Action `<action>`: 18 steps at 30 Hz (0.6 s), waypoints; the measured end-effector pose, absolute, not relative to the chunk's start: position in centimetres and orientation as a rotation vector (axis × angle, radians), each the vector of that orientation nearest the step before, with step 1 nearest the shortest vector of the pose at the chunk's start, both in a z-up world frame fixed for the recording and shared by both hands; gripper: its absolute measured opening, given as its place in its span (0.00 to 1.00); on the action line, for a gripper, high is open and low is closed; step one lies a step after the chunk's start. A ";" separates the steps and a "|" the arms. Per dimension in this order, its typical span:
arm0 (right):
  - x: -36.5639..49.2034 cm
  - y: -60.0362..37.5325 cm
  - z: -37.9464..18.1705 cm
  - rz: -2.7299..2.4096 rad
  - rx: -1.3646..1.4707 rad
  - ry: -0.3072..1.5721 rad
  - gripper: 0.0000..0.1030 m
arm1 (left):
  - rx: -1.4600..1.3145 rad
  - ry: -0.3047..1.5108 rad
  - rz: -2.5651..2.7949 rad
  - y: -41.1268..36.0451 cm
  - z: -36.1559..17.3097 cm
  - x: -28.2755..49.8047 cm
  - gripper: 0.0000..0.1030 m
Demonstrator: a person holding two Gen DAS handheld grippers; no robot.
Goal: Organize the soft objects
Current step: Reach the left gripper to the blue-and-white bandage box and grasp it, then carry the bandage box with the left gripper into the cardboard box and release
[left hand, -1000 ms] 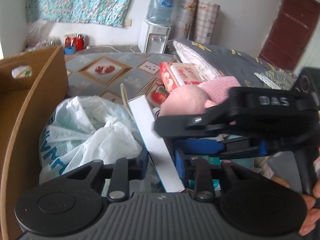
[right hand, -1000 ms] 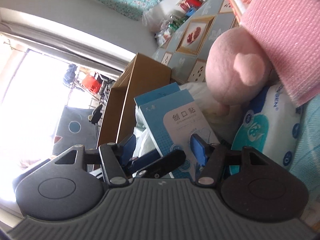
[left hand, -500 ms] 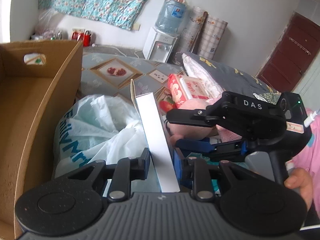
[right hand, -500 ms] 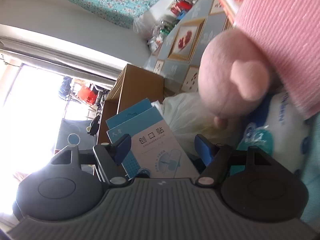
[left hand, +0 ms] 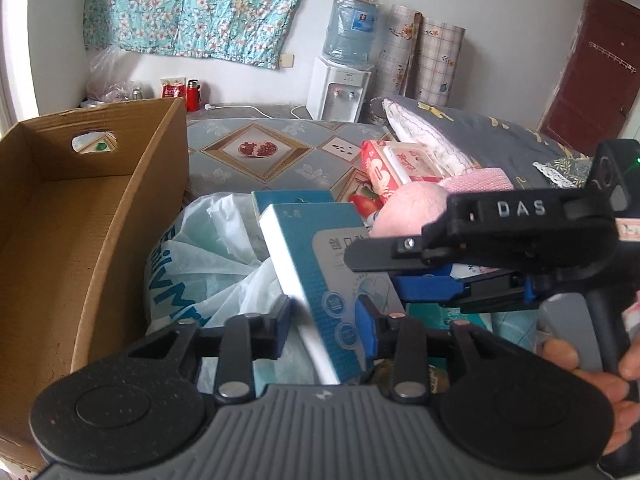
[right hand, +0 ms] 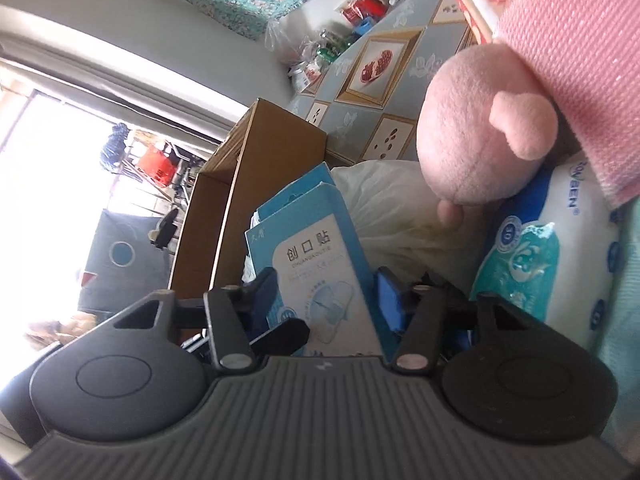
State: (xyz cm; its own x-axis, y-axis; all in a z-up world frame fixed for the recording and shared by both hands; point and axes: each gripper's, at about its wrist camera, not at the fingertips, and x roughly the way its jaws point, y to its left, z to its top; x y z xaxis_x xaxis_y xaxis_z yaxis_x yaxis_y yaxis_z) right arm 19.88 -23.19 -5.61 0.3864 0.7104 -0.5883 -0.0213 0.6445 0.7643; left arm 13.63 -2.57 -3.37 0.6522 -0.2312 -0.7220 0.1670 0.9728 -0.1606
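Beside the cardboard box [left hand: 92,216], the blue carton [left hand: 320,280], earlier pinched edge-on by the left gripper [left hand: 322,322], has turned face-out between its opening jaws as the right gripper [right hand: 326,298] closes around it, suggesting a hand-over.

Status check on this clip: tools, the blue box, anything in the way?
Left tool opening, blue box between its pads. Right tool closing around the same box. Cardboard box sits open alongside. White bag and pink plush crowd close.
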 end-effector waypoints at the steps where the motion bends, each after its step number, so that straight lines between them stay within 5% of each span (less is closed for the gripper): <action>1: 19.5 -23.2 -5.3 0.521 0.740 1.082 0.44 | -0.087 0.827 -0.230 -2.5 -3.3 13.5 0.36; 5: 18.1 -23.6 -3.5 0.517 0.708 1.062 0.37 | -0.094 0.803 -0.244 -2.2 -2.3 12.9 0.36; 18: 15.2 -19.7 5.2 0.586 0.623 0.985 0.37 | -0.140 0.693 -0.240 1.5 3.7 9.0 0.36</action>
